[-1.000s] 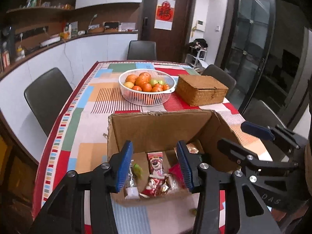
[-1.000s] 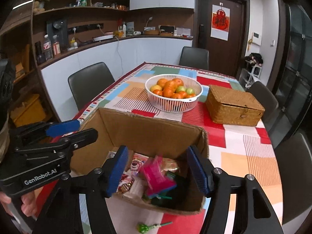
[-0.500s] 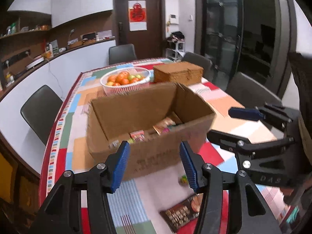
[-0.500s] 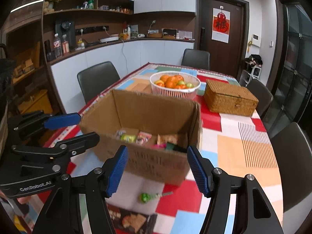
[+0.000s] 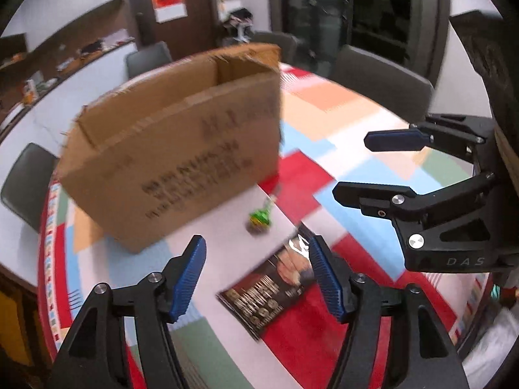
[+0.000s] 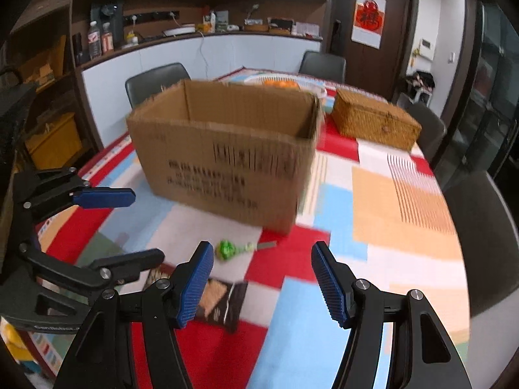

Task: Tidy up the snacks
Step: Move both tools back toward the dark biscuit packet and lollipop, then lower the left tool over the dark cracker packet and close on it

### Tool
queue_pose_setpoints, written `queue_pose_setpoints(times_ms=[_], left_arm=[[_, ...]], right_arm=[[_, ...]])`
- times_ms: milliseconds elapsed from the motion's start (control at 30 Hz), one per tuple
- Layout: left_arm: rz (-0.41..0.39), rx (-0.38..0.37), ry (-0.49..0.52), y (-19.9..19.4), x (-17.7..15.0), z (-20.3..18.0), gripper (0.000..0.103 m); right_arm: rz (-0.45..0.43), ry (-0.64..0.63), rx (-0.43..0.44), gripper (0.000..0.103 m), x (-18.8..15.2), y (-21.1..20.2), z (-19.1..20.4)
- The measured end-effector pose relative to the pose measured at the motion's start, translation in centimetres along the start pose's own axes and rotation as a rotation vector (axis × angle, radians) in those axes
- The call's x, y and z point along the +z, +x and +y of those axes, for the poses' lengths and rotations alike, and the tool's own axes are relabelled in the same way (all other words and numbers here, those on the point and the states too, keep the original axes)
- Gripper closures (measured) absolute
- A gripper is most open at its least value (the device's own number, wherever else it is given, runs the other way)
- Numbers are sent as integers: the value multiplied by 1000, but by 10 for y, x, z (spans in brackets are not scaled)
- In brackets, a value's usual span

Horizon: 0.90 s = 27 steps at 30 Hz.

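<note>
The desk (image 6: 402,214), under a patchwork cloth, carries a cardboard box (image 6: 227,159) set back from its near edge. Between box and near edge lie a dark snack packet (image 5: 279,288) and, nearer the box, a green-wrapped lollipop (image 6: 228,249). The left tool (image 5: 258,275), its jaws just widened, stands spread and empty directly above the packet. The right tool (image 6: 262,283) is also spread and empty, just short of the lollipop. Current step, as judged: approach for pickup. Next move: lower each tool squarely over its item before closing, as the flat packet offers little edge.
</note>
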<state>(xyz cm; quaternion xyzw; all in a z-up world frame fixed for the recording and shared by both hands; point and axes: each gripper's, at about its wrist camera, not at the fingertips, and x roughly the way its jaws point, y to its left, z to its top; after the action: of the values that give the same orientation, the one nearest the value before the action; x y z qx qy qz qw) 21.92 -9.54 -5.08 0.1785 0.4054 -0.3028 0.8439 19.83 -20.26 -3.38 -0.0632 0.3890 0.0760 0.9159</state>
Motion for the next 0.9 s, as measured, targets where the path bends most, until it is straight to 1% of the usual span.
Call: queue_pose_setpoints(times_ms=[167, 300, 367, 533, 700, 833, 900], left_arm=[[83, -37, 72, 25, -5, -13, 36], [145, -25, 128, 44, -9, -20, 30], [175, -29, 161, 52, -12, -23, 29], [231, -43, 228, 72, -12, -29, 27], [252, -79, 231, 86, -8, -30, 27], [250, -107, 225, 90, -8, -31, 28], [248, -127, 208, 90, -8, -32, 35]], right_arm=[[82, 55, 10, 40, -31, 12, -4], [159, 109, 11, 40, -50, 26, -11], [189, 127, 4, 40, -58, 30, -13], [225, 148, -1, 40, -66, 36, -16], [245, 155, -4, 40, -70, 39, -17], [257, 167, -11, 40, -71, 41, -20], [261, 174, -16, 40, -72, 41, -23]])
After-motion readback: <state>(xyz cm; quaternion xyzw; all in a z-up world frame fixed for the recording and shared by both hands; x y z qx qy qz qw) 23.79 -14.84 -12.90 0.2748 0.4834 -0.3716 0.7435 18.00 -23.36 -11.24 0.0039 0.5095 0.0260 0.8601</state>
